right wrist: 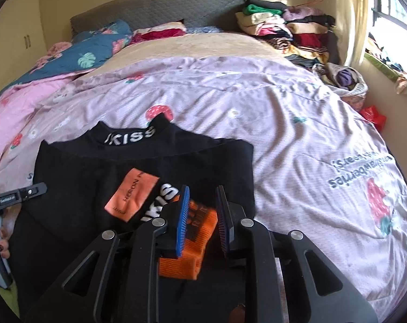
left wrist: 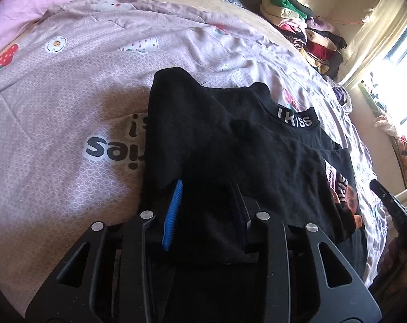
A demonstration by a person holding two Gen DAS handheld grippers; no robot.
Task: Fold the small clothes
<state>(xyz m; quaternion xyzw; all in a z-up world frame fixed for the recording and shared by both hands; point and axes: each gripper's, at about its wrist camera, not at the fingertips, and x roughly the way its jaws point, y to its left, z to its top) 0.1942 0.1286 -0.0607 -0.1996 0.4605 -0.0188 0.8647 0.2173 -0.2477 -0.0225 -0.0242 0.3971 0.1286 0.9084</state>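
The soft, light black top (right wrist: 138,167) on the bed (right wrist: 284,123) bunches in the left gripper (left wrist: 206,215); the right gripper (right wrist: 200,215) stands apart over its orange cuff (right wrist: 195,242), best pinched by hems.

Black top (right wrist: 138,167) with orange cuff (right wrist: 192,242), strawberry-print lilac bedsheet (right wrist: 297,140)

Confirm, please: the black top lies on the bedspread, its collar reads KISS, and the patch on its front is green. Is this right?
Not quite. The patch on the black top is orange, not green, as the right wrist view shows. The rest holds: it lies on the bedspread, and the collar reads KISS.
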